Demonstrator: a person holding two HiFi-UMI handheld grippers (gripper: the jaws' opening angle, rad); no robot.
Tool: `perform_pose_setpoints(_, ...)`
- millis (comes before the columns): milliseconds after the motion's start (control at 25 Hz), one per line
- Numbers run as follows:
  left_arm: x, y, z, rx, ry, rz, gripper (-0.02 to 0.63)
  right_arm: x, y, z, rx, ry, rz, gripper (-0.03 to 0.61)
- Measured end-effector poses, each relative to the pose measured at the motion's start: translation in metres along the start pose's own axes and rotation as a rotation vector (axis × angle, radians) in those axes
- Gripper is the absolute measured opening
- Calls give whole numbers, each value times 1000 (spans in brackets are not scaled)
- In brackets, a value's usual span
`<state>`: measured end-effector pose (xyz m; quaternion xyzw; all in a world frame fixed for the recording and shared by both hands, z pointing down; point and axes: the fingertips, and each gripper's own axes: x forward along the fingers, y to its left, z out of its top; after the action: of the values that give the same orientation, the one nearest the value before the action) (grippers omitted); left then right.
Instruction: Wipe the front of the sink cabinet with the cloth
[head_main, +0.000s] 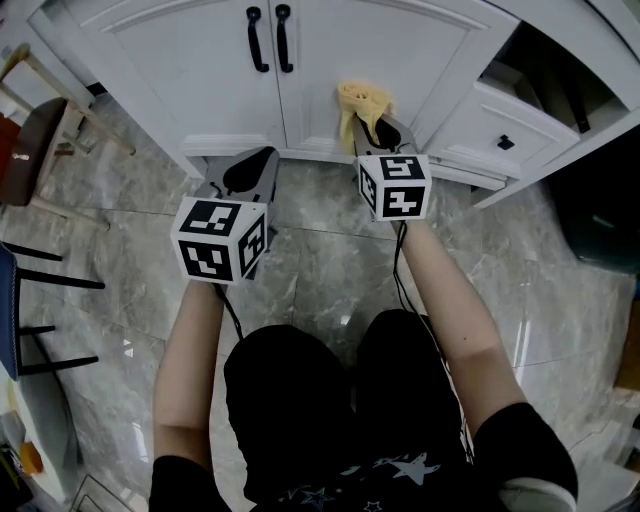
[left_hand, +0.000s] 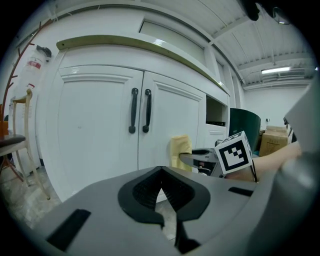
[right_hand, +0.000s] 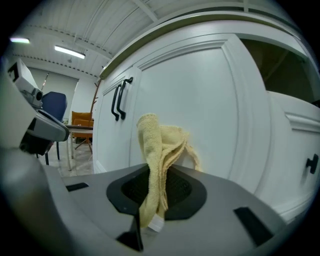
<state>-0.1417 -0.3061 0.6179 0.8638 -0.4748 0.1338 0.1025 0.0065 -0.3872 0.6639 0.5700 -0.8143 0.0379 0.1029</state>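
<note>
The soft yellow cloth is bunched up low on the right door of the white sink cabinet. In the right gripper view the cloth looks pressed against the flat white door. One end hangs down between the two fingers.

The right gripper has its fingers squeezed tight on the cloth. A cube with black and white squares sits on top of this gripper.

The left gripper is held lower and to the left, near the bottom edge of the cabinet but not touching it. In the left gripper view its fingers are pushed together at the tips, and they hold nothing. That view also shows the cloth and the right gripper off to the side.

Two long black handles stand side by side where the two doors meet, well above the cloth. To the right of the doors is a white drawer with a small black knob.

The person kneels on a shiny grey stone floor. A chair with a brown seat stands at the far left.
</note>
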Motion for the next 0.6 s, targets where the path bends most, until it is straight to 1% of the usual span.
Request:
perform_pose_setpoints(400,22,-52,1,43,28,-60,17,-53,-88,-15,35,4,-166,64)
perform_pose_setpoints(600,25,-70,-2,46,40,-75,17,-74,-113,-23,58,12,-201,64)
